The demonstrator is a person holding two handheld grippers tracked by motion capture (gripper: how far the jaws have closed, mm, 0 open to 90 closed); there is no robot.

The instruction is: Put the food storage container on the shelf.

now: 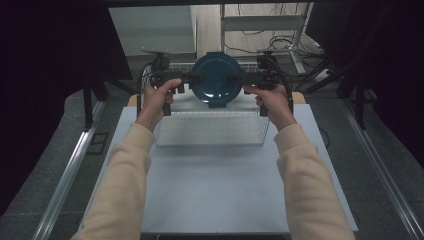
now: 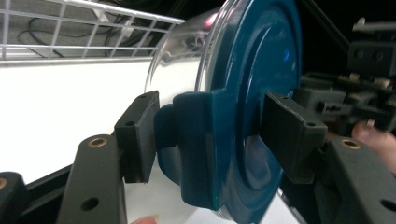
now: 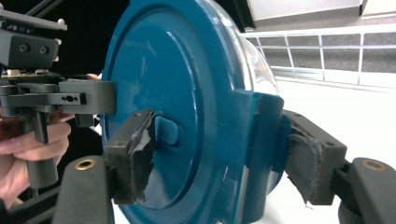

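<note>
Pinching from both sides: left gripper point(image 2: 205, 140) has its fingers point(image 2: 137, 135) pressed on the teal latch tab of the container lid point(image 2: 254, 84), one pad on the glass side, the other on the lid's flat top. Right gripper point(image 3: 219, 158) does the same on the opposite tab, its fingers point(image 3: 133, 156) with frayed pads clamped across the lid edge. Neither is spread; both squeeze the same thing.

High view: left gripper point(image 1: 192, 77) and right gripper point(image 1: 239, 78) meet the round teal lid point(image 1: 216, 80) from left and right, with the left hand point(image 1: 159, 95) and right hand point(image 1: 272, 97) gripping the handles. The lid sits on a clear glass container point(image 2: 173, 60), tipped on its side so the lid faces the camera, held up off the counter point(image 1: 215, 185) above the far edge of the wire basket point(image 1: 212, 129).

Progress, as a judgement: pickup is done, two-handed carry is mid-way, placing remains. Likely target is the basket right below, but can't be sure. The lid is still on and both tabs look shut.

Contents: the glass body looks empty as far as the left gripper view shows through the wall; the inside is mostly hidden by the lid. Basket looks empty, nothing visible through the mesh. Rest of the counter bare.
</note>
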